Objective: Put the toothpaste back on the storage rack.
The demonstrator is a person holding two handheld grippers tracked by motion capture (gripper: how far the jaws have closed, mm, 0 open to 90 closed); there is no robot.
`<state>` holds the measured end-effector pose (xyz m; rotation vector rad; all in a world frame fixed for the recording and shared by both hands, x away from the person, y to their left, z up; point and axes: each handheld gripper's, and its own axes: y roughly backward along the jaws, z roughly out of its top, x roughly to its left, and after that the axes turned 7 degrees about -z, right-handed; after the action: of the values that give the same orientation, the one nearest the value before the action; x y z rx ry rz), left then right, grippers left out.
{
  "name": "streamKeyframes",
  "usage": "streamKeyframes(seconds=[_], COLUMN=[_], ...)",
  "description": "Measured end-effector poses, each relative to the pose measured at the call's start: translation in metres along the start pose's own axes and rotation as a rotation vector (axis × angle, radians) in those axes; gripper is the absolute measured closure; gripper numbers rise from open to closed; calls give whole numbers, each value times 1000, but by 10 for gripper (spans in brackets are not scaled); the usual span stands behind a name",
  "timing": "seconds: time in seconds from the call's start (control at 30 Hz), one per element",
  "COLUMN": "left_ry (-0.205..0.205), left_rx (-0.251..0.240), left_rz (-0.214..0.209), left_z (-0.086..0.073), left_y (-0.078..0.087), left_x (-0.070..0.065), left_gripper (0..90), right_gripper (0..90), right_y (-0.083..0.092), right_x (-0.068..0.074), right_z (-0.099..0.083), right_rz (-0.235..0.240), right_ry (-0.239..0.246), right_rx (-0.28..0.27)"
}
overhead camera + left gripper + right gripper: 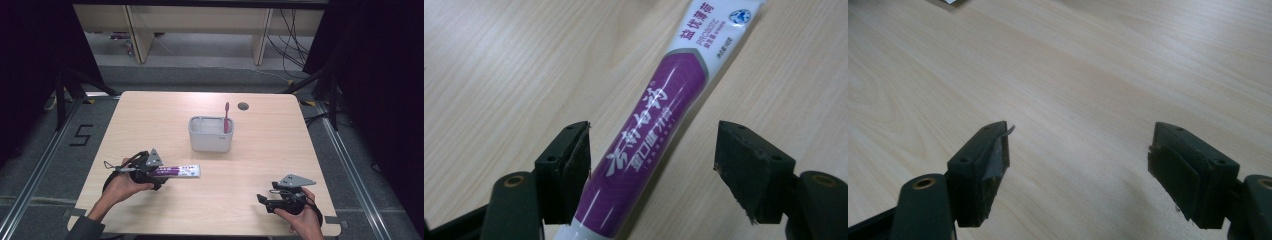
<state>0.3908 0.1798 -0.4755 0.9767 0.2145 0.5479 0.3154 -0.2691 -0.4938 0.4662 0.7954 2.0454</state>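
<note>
Left gripper view shows the purple-and-white toothpaste tube (651, 130) lying flat on the wooden table (499, 60), between the jaws of the left gripper (651, 165); one pad sits right against the tube's side, the other stands clear of it, so the jaws are apart and not clamped. In the high view the tube (182, 171) lies toward the table's front left corner, the left gripper (150, 170) at its near end. A grey holder (211, 134) with a pink toothbrush (226, 117) stands near the table's middle. The right gripper (270, 197) rests near the front right corner, jaws wide apart over bare wood.
</note>
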Motion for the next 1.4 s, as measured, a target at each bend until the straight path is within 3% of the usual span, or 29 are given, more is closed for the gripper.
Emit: streamKeyframes(seconds=[0.03, 0.07, 0.13, 0.17, 0.37, 0.47, 0.57, 0.63, 0.7, 0.8, 0.83, 0.9, 0.97, 1.03, 1.07, 1.1, 1.2, 1.23, 1.27, 1.33, 1.4], left_ry=[3, 1, -3, -1, -30, -31, -54, -58, -63, -71, -77, -78, -80, -78, -78, -77, -61, -66, -45, -58, -27], left_rx=[7, 16, 23, 26, 104, 109, 147, 152, 159, 168, 174, 179, 191, 196, 201, 204, 213, 214, 215, 222, 246], left_rz=[-6, -11, -9, -16, -41, -47, -61, -72, -81, -87, -90, -96, -108, -118, -123, -128, -131, -131, -136, -135, -146], left_z=[1, 2, 4, 5, 12, 14, 16, 17, 19, 21, 22, 23, 24, 24, 24, 24, 27, 27, 29, 31, 33], left_y=[-2, -3, -5, -7, -11, -14, -18, -21, -23, -24, -24, -24, -24, -24, -24, -24, -27, -27, -28, -30, -31], left_x=[1, 3, 6, 7, 11, 11, 13, 14, 14, 13, 13, 14, 14, 14, 14, 14, 14, 15, 14, 15, 14], left_gripper=[314, 326, 342, 351, 399, 428, 448, 461, 480, 489, 493, 513, 552, 591, 608, 618, 615, 615, 616, 615, 616], right_gripper=[250, 251, 251, 251, 252, 252, 252, 253, 253, 253, 253, 253, 253, 253, 253, 253, 253, 253, 253, 253, 253], right_y=[0, 0, 0, 0, 0, 0, 0, 0, -1, -1, -1, -1, -1, -1, -1, -1, -2, -2, -2, -2, -2], right_x=[3, 3, 0, 2, 1, 1, 1, 2, 1, 2, 1, 1, 3, 3, 1, 3, 3, 1, 1, 1, 2], right_z=[-1, -1, 0, 0, 0, 0, 0, 0, 0, 0, 0, 0, 0, 0, 0, 0, 0, 0, 0, 0, 0], right_rz=[-4, -10, -18, -14, -21, -18, -21, -8, -19, -7, -19, -18, -10, -10, -19, -11, -3, -17, -14, 2, -8], right_ry=[-33, -33, 4, -15, 7, 11, 10, -10, 11, -7, 15, 14, -8, -10, 12, -10, -14, 19, 20, 9, -6], right_rx=[0, -3, -11, 2, -4, -9, -8, -2, -10, 1, -3, -3, 4, 8, 2, 10, 16, 2, -3, 7, 12])
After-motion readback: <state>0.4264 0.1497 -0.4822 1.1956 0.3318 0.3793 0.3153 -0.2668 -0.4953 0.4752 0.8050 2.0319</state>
